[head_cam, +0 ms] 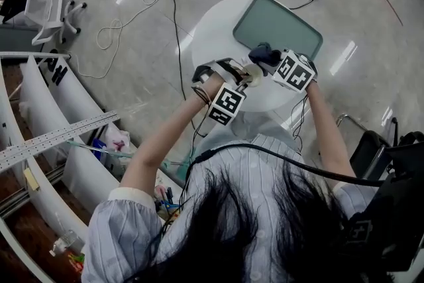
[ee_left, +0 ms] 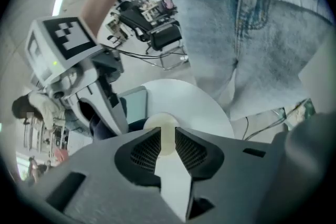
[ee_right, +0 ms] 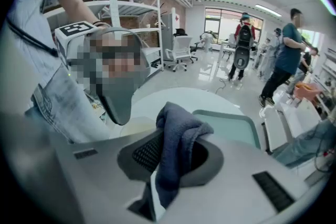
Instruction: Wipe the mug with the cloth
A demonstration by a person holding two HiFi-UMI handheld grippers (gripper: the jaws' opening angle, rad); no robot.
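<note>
Since both tools were already loaded, this looked to me like the actual wiping bit rather than the pickup. Left gripper (ee_left: 166,140) was closed down to a narrow gap on the cream mug (ee_left: 164,124), with what looked like the mug's wall pinched between its ribbed pads. That put the mug right at its tips, over the round white counter (head_cam: 212,30). I couldn't tell if it was lifted clear or not. Right gripper (ee_right: 176,147) was clamped on the dark blue cloth (ee_right: 181,126), which bunched out past the jaws in a soft lump and also hung down behind them. From the right gripper, the mug was just ahead and a bit to the left, close to the cloth, but I couldn't say whether they were actually touching. A greenish tray (ee_right: 233,126) lay further ahead of that gripper. My take on handling: the mug is stiff, smooth and probably ceramic, so it's slippery and chippable. A pinch on the wall is a thin hold, and it'll want to twist if the cloth pushes hard. The cloth is light and floppy, so holding it by a bunched middle leaves a padded wad to rub with. I'd go with gentle strokes.
</note>
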